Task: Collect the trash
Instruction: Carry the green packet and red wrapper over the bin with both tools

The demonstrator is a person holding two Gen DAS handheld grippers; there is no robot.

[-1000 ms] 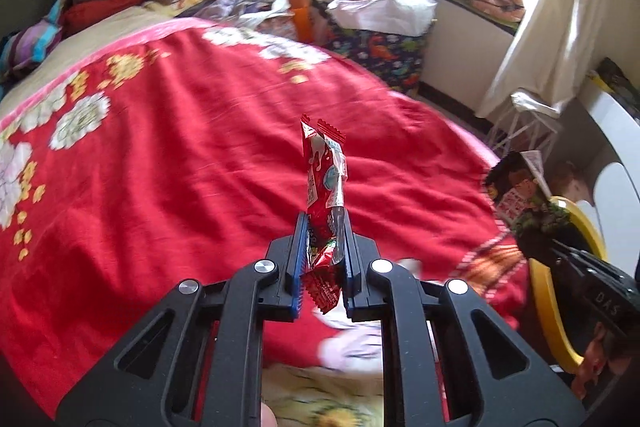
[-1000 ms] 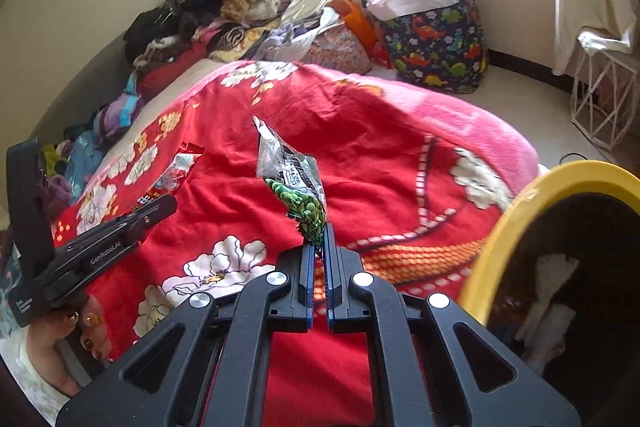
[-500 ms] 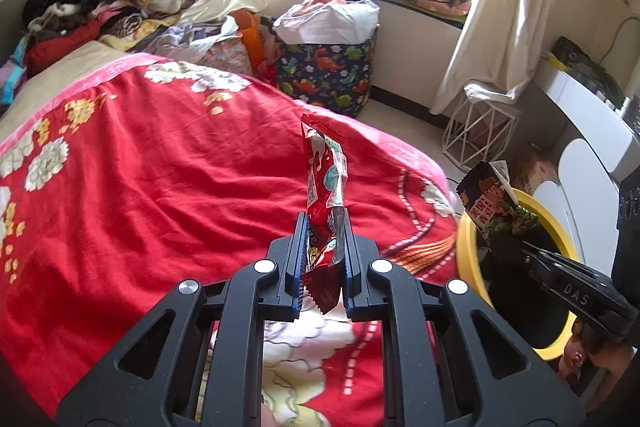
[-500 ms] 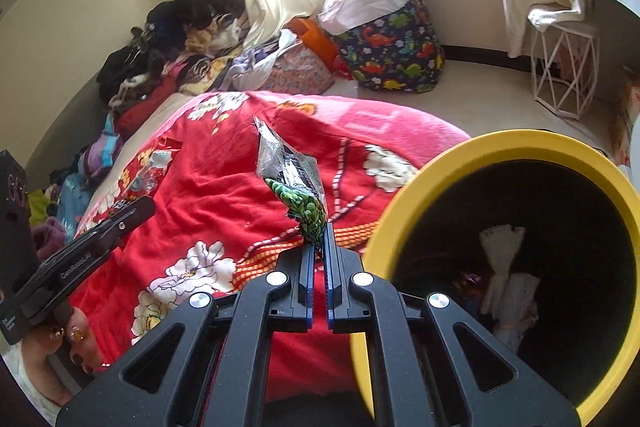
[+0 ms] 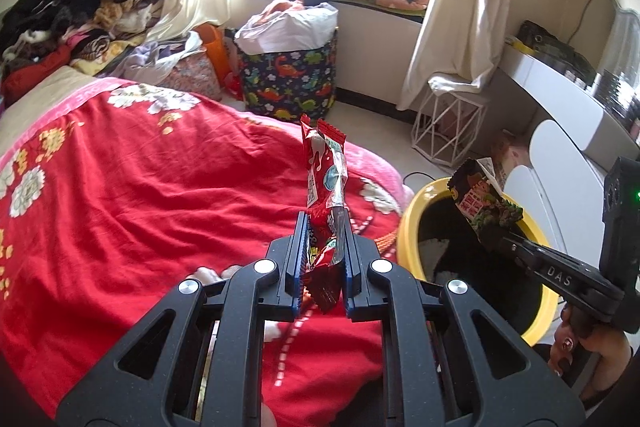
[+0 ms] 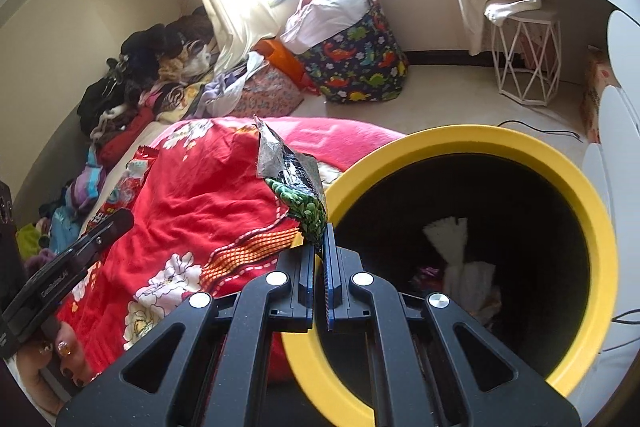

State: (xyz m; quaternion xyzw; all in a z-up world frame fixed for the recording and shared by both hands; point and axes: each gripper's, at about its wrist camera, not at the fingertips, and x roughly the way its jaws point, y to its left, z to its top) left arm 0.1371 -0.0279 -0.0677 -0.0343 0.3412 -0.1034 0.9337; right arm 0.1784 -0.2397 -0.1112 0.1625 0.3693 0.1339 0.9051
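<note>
The left gripper (image 5: 322,247) had its jaws pinched on the lower end of a red snack wrapper (image 5: 325,183), which stood upright above a red floral blanket (image 5: 140,211) on the bed. The right gripper (image 6: 319,259) had its jaws pressed together on a dark wrapper with a green pattern (image 6: 296,183), held at the near rim of a yellow-rimmed bin (image 6: 472,139); pale crumpled paper (image 6: 456,239) lay inside its black interior. Seen from the left wrist camera, the right gripper's side read "DAS", and the dark wrapper bore printed characters too small to read with confidence. Beyond the bed stood a dinosaur-print fabric bin (image 5: 292,79) stuffed with cloth, a heap of clothes (image 5: 76,11) by the wall, cream curtains (image 5: 452,11) at a bright window, a white wire stool (image 5: 448,123) and white furniture (image 5: 560,95).
</note>
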